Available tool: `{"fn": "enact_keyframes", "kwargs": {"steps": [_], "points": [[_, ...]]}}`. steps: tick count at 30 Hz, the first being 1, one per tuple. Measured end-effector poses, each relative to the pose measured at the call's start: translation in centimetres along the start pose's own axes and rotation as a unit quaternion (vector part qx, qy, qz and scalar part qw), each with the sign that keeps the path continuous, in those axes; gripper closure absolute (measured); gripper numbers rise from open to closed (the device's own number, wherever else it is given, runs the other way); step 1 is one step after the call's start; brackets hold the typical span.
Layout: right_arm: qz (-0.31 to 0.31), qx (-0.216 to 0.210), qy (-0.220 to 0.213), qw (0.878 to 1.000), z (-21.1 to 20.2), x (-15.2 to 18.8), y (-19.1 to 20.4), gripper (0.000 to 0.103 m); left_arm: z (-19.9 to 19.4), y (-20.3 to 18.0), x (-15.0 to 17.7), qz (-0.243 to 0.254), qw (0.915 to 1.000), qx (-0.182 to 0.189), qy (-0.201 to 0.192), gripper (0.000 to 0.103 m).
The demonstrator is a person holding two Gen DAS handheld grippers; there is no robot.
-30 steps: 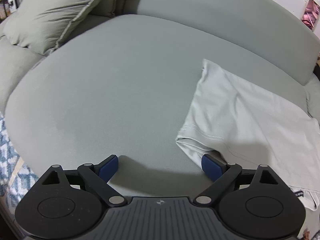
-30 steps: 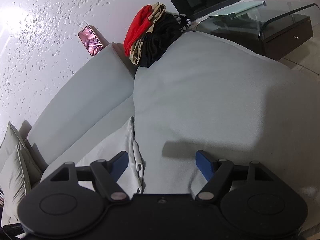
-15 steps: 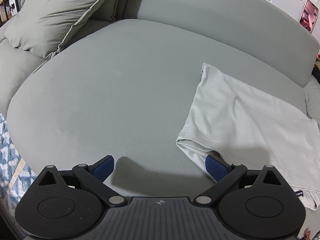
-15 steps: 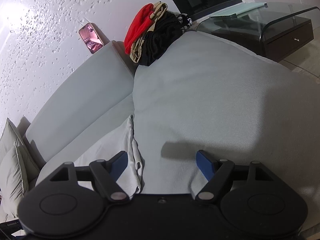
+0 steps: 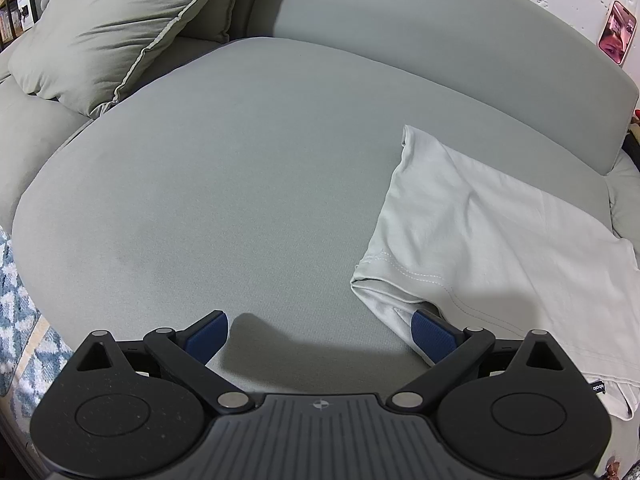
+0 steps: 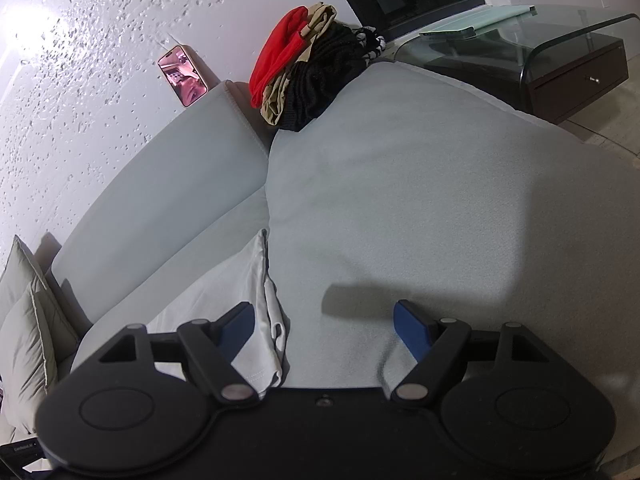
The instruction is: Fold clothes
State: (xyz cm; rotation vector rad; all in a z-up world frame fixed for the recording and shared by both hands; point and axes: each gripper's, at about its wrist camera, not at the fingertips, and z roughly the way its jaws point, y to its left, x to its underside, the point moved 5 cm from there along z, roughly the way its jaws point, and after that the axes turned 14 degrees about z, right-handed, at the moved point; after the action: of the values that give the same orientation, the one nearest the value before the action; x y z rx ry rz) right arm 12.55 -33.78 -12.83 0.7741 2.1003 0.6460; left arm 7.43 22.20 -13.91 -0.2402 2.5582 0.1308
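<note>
Left gripper [image 5: 320, 334]: we hold it over the seat's front edge with the jaws at their widest and nothing between the pads. The opening widened a moment ago and has now settled, which we read as letting go of a fold.
Shirt at left jaws: the shirt's [image 5: 500, 240] folded corner lies against the right pad; the left pad stands over bare seat. We judge that corner was just set down here.
Right gripper [image 6: 324, 328]: we hold it with the jaws fairly wide, gripping nothing.
Shirt at right jaws: the shirt's [image 6: 240, 288] far edge runs between the pads, close by the left one, and lies along the seam.
Seat [image 5: 240, 180]: beyond the left jaws it is flat and bare, so the fold has room.
Pile [image 6: 312, 68]: well beyond the right jaws, on the sofa back; red, tan and black clothes, probably waiting their turn.
Phone [image 6: 182, 74]: left of the pile, leaning on the wall.
</note>
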Motion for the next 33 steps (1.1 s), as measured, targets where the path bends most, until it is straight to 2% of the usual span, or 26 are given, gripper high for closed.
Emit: {"fn": "enact_keyframes", "kwargs": {"steps": [19,27,33], "points": [[-0.002,0.0,0.001,1.0,-0.07,0.01,-0.01,0.027,-0.21,-0.24,0.27,0.002,1.0,-0.006,-0.004,0.004],[-0.001,-0.003,0.002,1.0,-0.04,-0.04,-0.07,0.027,-0.54,-0.17,0.17,0.002,0.9996,-0.027,-0.013,0.005],[-0.001,-0.005,0.002,1.0,0.04,-0.1,-0.09,0.027,-0.46,-0.01,0.13,0.002,0.9999,-0.009,-0.013,0.005]]}}
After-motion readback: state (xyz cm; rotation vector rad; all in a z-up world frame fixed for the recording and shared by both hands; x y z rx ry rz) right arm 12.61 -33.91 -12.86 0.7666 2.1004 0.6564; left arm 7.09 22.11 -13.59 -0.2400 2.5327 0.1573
